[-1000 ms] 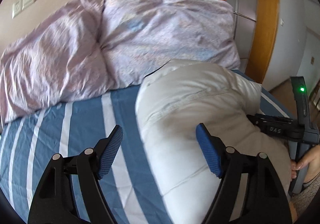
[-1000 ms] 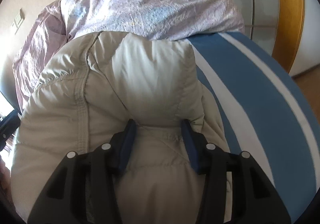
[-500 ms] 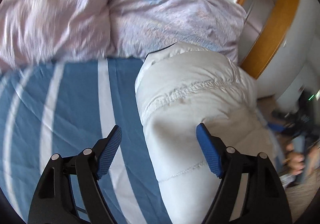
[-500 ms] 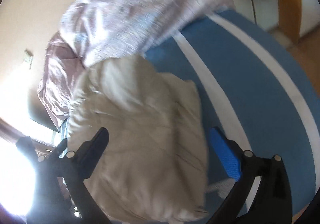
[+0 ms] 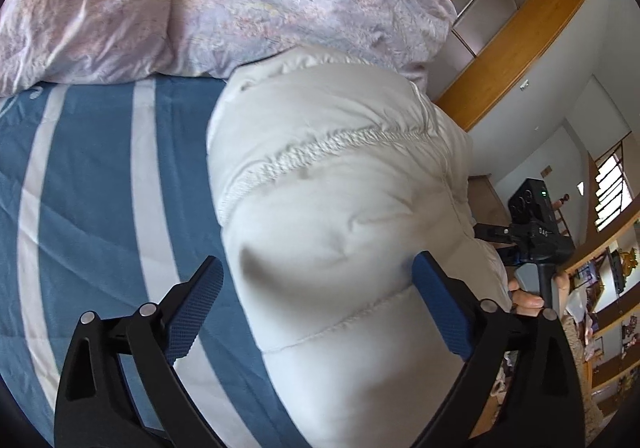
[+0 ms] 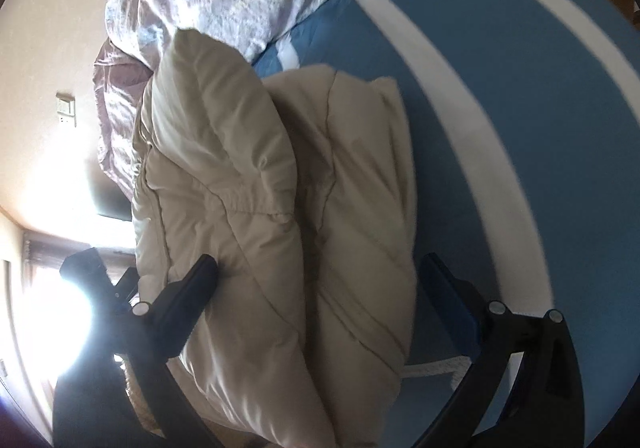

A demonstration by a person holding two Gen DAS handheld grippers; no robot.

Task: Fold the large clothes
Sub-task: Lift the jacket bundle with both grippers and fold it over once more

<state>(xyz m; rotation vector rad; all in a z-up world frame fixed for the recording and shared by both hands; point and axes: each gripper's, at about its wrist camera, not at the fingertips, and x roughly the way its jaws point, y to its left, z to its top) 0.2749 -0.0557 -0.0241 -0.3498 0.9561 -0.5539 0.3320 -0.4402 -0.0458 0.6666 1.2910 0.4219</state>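
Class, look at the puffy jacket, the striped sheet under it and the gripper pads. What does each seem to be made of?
Jacket: probably padded synthetic shell with a slight sheen; quilted stitching, puffed panels. Sheet: matte woven fabric, likely cotton; soft creases. Left gripper pads: blue, apparently rubber or plastic; fine knurled texture.

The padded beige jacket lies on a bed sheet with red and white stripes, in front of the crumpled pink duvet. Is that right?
Not quite. The sheet has blue and white stripes, not red and white; the left wrist view shows it plainly. The rest holds: the padded beige jacket lies on it, in front of the crumpled pink duvet.
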